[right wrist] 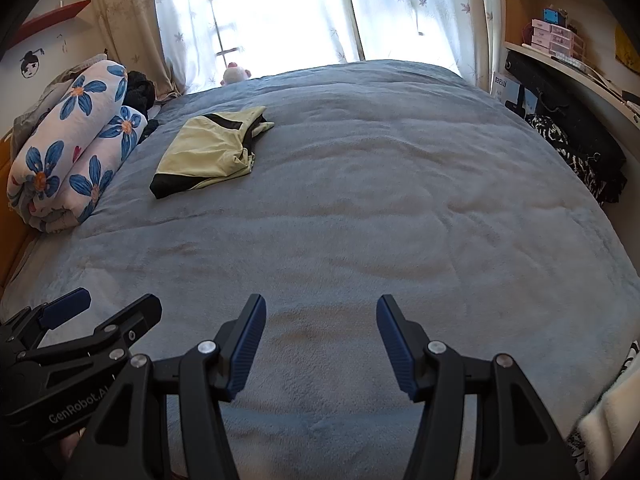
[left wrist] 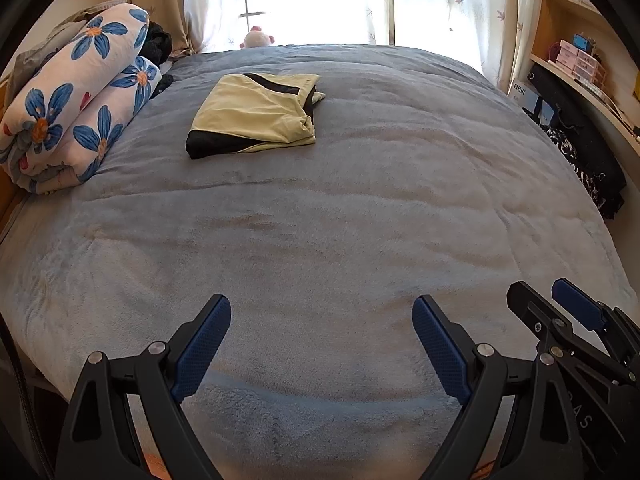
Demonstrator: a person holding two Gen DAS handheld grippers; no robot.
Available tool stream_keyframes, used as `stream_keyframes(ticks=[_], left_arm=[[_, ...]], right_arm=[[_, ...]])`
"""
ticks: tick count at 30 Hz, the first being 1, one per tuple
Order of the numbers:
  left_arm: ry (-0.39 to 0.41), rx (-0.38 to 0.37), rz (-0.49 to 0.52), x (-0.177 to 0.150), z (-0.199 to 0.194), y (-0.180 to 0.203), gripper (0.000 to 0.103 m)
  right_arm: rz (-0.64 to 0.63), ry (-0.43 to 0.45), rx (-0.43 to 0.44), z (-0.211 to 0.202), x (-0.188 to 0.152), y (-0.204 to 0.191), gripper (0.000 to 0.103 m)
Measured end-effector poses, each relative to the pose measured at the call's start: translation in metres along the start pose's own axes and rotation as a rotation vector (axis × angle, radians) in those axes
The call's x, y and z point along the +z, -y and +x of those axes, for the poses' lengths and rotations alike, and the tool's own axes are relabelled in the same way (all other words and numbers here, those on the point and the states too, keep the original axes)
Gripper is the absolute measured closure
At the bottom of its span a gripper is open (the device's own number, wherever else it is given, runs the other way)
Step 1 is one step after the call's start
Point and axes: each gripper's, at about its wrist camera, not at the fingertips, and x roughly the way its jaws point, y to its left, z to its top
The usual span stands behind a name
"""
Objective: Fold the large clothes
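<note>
A pale yellow garment with black panels (left wrist: 256, 114) (right wrist: 210, 148) lies folded into a flat rectangle on the far left part of a bed covered by a blue-grey fleece blanket (left wrist: 340, 208) (right wrist: 360, 208). My left gripper (left wrist: 322, 308) hovers open over the bed's near edge, nothing between its blue pads. Beside it, my right gripper (right wrist: 320, 306) is also open and empty. Each gripper shows at the edge of the other's view: the right gripper (left wrist: 540, 294) and the left gripper (right wrist: 116, 298). Both are far from the garment.
A rolled floral quilt (left wrist: 76, 96) (right wrist: 72, 144) lies along the bed's left side with dark clothing (left wrist: 160, 42) behind it. A small plush toy (left wrist: 258, 38) sits by the curtained window. Shelves with boxes (left wrist: 580, 60) and dark bags (left wrist: 584, 160) line the right side.
</note>
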Motion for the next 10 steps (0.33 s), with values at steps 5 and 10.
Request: stream_keyframes(ticks=[5, 10], left_arm=[[-0.007, -0.003, -0.003, 0.0002, 0.0022, -0.0016, 0.012], [-0.012, -0.003, -0.004, 0.0010, 0.0050, -0.0018, 0.012]], right_arm=[[-0.002, -0.009, -0.001, 0.0048, 0.0001, 0.0002, 0.045], [-0.002, -0.016, -0.001, 0.0055, 0.0011, -0.0006, 0.045]])
